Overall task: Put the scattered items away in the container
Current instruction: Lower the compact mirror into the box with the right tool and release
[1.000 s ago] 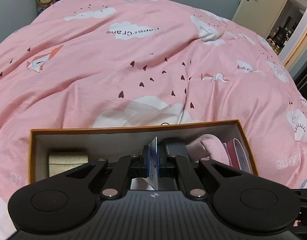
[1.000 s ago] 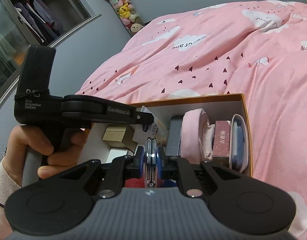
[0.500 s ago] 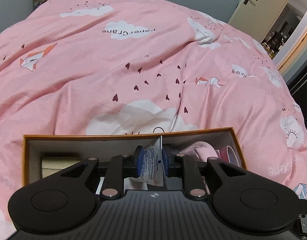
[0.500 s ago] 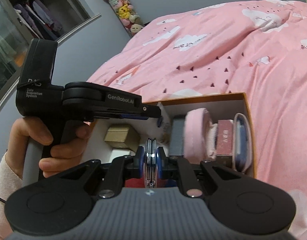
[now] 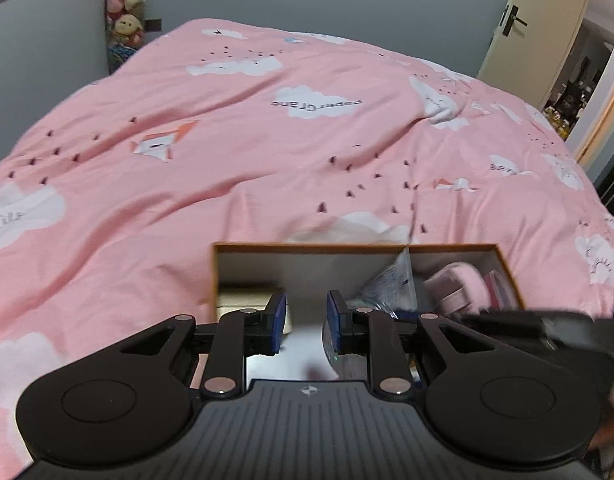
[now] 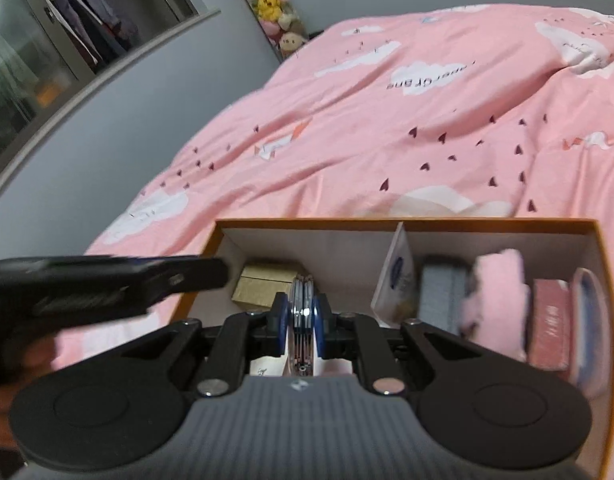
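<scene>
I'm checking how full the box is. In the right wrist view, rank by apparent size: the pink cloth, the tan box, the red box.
1. pink cloth, largest
2. red box
3. tan box, though it looks close to the red box and lies partly hidden behind the fingers, so those two are unsure.

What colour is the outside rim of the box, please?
Orange rim on the box, white inside; clearest in the right wrist view.

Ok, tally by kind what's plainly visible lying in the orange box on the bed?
Tan small box: 1
White packet: 1
Grey flat case: 1
Pink cloth: 1
Red box: 1
Blue-rimmed oval item: 1
Total: 6, not counting the layered metal tool clamped in the right gripper.
</scene>
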`<state>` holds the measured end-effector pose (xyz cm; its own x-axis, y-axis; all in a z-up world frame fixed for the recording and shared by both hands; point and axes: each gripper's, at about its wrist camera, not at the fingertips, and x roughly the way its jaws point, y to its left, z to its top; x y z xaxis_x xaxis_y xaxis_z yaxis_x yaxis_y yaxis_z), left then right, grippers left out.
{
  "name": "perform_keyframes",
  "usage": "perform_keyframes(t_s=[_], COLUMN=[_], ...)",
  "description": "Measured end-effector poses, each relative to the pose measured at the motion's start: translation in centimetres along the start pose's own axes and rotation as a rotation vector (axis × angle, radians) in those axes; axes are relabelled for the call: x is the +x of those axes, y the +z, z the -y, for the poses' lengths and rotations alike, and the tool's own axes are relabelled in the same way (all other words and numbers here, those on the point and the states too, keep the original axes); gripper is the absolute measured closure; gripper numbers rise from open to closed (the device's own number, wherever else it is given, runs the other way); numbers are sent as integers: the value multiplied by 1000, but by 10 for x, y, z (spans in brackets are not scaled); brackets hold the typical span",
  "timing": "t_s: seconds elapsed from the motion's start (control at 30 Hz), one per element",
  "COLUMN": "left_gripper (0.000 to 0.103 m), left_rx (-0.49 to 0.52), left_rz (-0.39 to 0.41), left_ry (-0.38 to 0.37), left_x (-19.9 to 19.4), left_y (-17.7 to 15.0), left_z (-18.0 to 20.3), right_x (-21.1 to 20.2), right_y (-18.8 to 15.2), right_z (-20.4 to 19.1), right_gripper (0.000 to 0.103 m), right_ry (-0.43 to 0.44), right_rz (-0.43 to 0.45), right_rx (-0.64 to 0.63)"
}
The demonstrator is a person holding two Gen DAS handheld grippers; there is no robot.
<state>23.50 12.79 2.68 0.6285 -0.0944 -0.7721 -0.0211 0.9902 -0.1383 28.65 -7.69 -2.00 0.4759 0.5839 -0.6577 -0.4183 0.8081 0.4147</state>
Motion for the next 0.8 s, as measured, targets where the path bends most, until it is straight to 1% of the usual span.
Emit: perform_keyframes(t_s=[0.17,0.37,0.47,0.67,0.8], left_gripper=[78,78,78,78,78], left_rx=[0,6,3,7,9], left_rz=[-9,-17,-20,-20,-24], left_ry=[-7,-24,-34,-49,-52], left_x=[0,4,5,5,6], left_y=[-9,-18,-21,-25,-28], left_z=[-12,-17,-19,-18,-18], right_x=[33,50,51,50,50], right_y=[2,-3,-6,-10,-12], right_z=[0,6,2,-11,-15], right_gripper=[88,88,88,86,84], right_ry=[-43,-66,-100,-185,-238], right_rz=[-49,-87,-87,-92,-98], right_rx=[2,14,-37,-185,-251])
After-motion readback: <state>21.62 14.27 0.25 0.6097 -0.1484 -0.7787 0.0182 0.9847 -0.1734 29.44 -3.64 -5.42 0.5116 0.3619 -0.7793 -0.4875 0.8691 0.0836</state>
